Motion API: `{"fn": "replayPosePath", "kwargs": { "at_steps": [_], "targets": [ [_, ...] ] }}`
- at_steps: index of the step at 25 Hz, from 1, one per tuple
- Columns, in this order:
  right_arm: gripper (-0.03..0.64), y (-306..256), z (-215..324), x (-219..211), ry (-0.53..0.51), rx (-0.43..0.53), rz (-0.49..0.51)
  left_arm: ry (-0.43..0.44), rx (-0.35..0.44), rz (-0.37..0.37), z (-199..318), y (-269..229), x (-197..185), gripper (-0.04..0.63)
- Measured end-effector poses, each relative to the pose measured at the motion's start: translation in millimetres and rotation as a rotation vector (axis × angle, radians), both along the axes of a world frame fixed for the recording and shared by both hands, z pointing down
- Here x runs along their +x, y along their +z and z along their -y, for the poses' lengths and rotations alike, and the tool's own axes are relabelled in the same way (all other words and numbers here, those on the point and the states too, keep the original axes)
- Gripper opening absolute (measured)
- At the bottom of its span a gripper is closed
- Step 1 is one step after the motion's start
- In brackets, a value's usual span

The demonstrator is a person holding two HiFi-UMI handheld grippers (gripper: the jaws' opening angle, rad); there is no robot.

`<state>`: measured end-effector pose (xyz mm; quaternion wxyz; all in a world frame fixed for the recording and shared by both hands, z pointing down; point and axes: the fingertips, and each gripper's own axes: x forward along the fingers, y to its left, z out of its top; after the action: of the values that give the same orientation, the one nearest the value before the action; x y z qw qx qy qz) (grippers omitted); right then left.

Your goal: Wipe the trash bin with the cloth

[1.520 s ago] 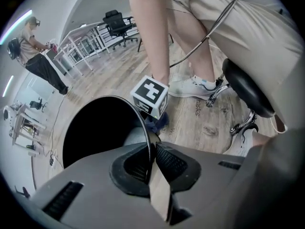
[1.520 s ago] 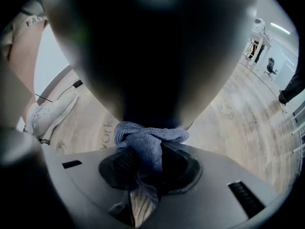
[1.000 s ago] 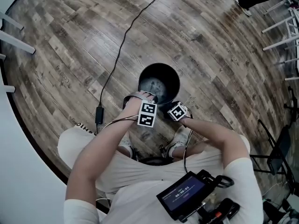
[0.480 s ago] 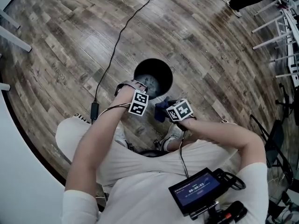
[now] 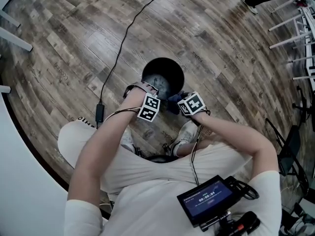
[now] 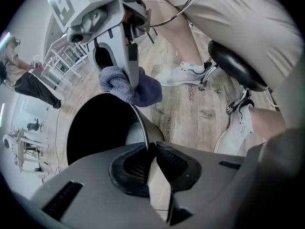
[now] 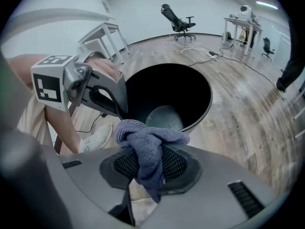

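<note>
floor (image 5: 221, 43) open around bin (image 5: 170, 63), rim (image 6: 139, 125) seemingly pinched

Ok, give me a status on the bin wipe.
Done: the left gripper has just closed its jaws on the rim of the trash bin, steadying it, and the right gripper is shut on the blue-grey cloth. In hand: the cloth hangs by the rim, next to the left gripper. Left: the wiping itself; no cleaned patch can be told apart on the dark bin.
</note>
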<state>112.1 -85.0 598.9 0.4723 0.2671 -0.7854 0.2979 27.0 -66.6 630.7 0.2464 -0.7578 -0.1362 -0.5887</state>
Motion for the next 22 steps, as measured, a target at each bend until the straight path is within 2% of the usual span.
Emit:
{"fn": "replayPosePath", "kwargs": {
  "at_steps": [4,10,18,22],
  "targets": [
    [0.106,14,-2,-1,-0.091,0.006,-0.034,0.011,-0.004,0.008,0,0,-1,0.049],
    [0.106,49,-3,0,-0.115,0.002,-0.052,0.010,-0.012,-0.002,-2,2,6,0.049],
    [0.106,114,16,16,-0.169,0.082,-0.098,0.024,-0.036,-0.019,-6,1,15,0.051],
    [0.106,137,32,21,-0.247,0.124,-0.117,0.046,-0.057,-0.021,-13,2,20,0.054]
  ]
}}
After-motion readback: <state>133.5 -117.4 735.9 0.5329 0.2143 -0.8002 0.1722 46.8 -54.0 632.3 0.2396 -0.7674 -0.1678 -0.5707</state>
